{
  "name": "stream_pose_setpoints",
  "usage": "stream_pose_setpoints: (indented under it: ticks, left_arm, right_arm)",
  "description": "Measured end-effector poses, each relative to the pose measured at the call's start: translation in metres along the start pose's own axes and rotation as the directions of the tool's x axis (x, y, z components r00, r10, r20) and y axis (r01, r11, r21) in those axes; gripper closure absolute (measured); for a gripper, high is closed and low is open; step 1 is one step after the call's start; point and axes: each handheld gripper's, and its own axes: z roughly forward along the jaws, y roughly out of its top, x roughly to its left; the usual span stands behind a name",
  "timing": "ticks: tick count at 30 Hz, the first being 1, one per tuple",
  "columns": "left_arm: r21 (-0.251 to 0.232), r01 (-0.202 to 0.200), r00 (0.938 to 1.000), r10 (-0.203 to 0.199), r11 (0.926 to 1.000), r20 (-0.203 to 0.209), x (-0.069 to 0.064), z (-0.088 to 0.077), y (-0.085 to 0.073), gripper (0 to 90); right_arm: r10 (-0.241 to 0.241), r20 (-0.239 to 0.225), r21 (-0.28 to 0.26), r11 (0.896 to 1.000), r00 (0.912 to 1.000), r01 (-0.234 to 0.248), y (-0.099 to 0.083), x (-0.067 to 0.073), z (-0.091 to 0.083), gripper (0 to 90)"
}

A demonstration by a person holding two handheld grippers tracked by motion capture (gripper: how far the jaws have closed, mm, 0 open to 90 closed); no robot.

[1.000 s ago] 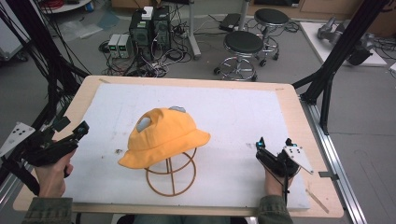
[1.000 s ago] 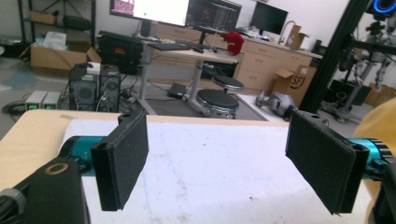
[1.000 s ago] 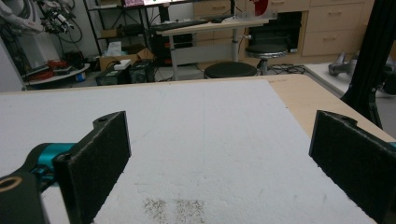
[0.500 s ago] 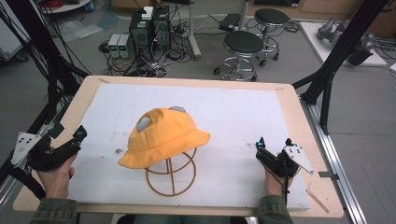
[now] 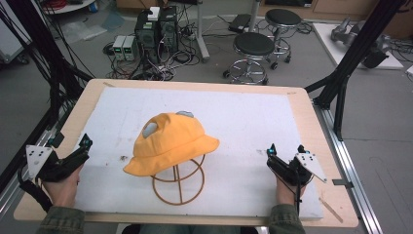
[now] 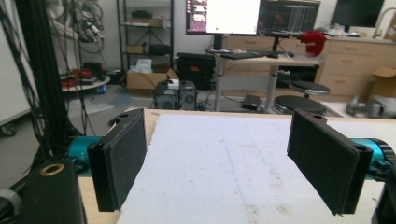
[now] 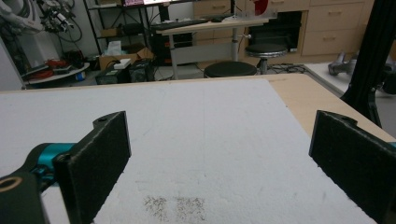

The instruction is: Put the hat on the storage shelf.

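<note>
One wooden table (image 5: 311,105) carries one white foam board (image 5: 253,122) that covers most of its top. Near the board's middle, slightly toward the person's left, stands one orange wire stand (image 5: 178,183), a rounded frame of thin hoops, and on it sits one yellow-orange bucket hat (image 5: 170,144). The hat's crown is domed and its brim flares out all round, dipping lower at the near left side; two grey patches show on the crown, one at the left front and one at the top rear. There are two hand-held grippers. The left gripper (image 5: 83,146) rests at the board's left edge, well apart from the hat, its jaws spread wide with nothing between them. The right gripper (image 5: 285,148) lies on the board near its right edge, also well apart from the hat, jaws likewise wide apart and empty.
</note>
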Motion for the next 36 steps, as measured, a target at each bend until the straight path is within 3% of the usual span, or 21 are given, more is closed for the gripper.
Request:
stream_pose_setpoints:
  ticks: [4,7,12,17,27,36]
  left_arm:
    - [-0.012,0.011,0.9998,-0.011,0.9999,-0.014,0.002,-0.001,-0.009,20.2]
    - [0.011,0.030,0.9995,-0.030,0.9995,-0.004,0.004,0.002,-0.015,21.9]
    - [0.024,0.009,0.9998,-0.009,0.9997,-0.016,0.006,0.006,-0.023,21.9]
    - [0.031,0.017,0.9995,-0.016,0.9994,-0.026,0.008,0.007,-0.024,22.0]
    - [0.021,0.039,0.9986,-0.038,0.9990,-0.036,0.009,0.005,-0.026,22.8]
    - [0.025,0.060,0.9975,-0.059,0.9979,-0.039,0.011,0.005,-0.027,24.5]
  right_arm:
    - [-0.007,0.001,0.002,1.000,1.0000,0.007,-0.001,0.001,0.000,4.3]
    - [-0.006,0.002,0.004,1.000,1.0000,0.006,-0.001,0.001,0.001,4.3]
    - [-0.019,-0.002,-0.003,1.000,0.9998,0.019,-0.001,-0.001,0.002,4.4]
    - [0.003,-0.007,0.010,1.000,1.0000,-0.003,-0.001,-0.002,0.004,4.4]
    - [-0.014,-0.011,0.006,1.000,0.9998,0.014,-0.001,-0.001,0.005,4.4]
    - [0.002,-0.020,0.021,1.000,0.9998,-0.001,-0.001,-0.001,0.006,4.4]
